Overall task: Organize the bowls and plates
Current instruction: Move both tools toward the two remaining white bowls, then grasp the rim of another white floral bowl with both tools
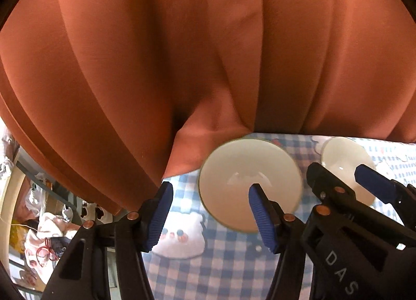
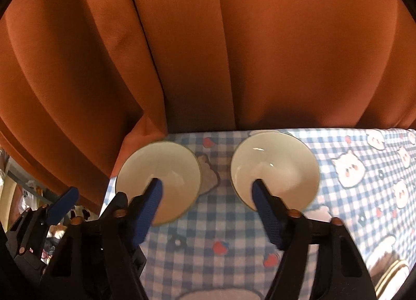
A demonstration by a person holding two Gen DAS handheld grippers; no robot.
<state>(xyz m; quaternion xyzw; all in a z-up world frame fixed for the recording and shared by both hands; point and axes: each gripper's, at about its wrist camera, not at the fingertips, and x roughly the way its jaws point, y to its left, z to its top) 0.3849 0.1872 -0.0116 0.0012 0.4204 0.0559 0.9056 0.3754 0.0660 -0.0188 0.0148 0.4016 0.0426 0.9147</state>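
My left gripper (image 1: 209,218) is nearest the lens: jaws about half open, nothing between the pads, checked tablecloth (image 1: 228,268) under the gap. Its right fingertip (image 1: 256,196) overlaps the left bowl (image 1: 241,170); can't tell if it touches. My right gripper (image 2: 205,206): jaws also roughly half open, empty. Left fingertip (image 2: 153,190) sits over the left bowl (image 2: 166,167), right fingertip (image 2: 260,193) over the right bowl (image 2: 280,167). Both bowls upright, apart, near the table's far edge by the orange curtain (image 2: 286,53).
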